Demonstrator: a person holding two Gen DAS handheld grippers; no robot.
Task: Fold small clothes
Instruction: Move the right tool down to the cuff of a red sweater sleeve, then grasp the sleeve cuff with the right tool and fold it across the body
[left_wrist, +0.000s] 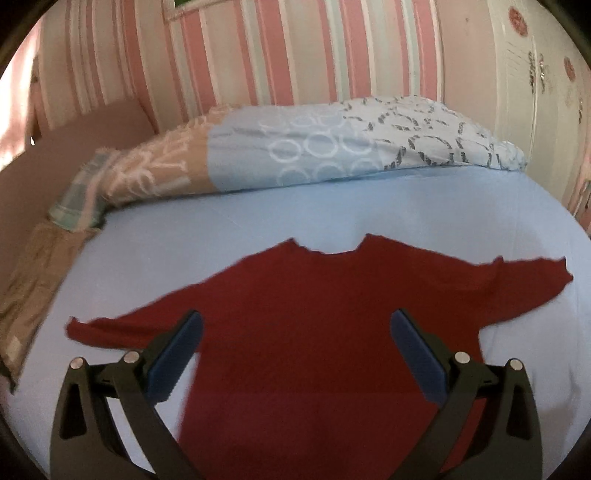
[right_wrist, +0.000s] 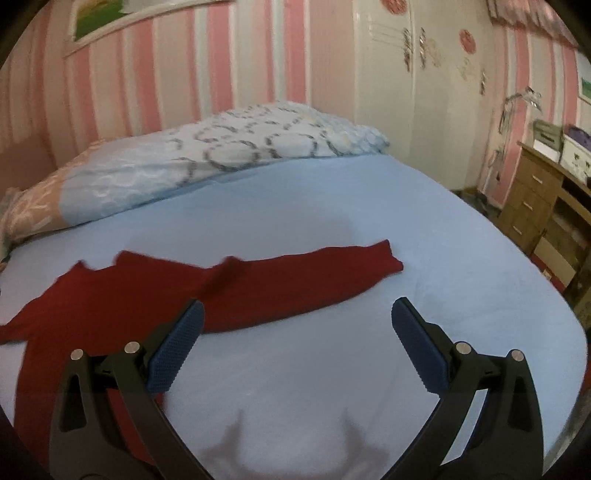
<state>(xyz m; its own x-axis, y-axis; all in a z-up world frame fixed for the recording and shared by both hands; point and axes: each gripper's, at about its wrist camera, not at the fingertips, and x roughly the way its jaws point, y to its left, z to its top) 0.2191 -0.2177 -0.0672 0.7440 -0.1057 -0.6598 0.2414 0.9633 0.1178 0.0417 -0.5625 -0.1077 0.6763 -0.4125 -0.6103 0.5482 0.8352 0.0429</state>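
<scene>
A dark red long-sleeved top (left_wrist: 314, 325) lies flat on the light blue bed sheet (left_wrist: 369, 214), neck away from me, both sleeves spread out sideways. My left gripper (left_wrist: 295, 325) is open and empty, held above the body of the top. In the right wrist view the top (right_wrist: 110, 295) lies to the left, with its right sleeve (right_wrist: 314, 273) stretched across the sheet (right_wrist: 406, 229). My right gripper (right_wrist: 295, 314) is open and empty above the sheet, its left finger over the top near the sleeve.
A folded patterned duvet (left_wrist: 332, 147) lies across the far side of the bed, in front of a pink striped wall. A white wardrobe (right_wrist: 406, 92) and a wooden drawer unit (right_wrist: 535, 206) stand to the right. The bed's right edge (right_wrist: 569, 317) curves close by.
</scene>
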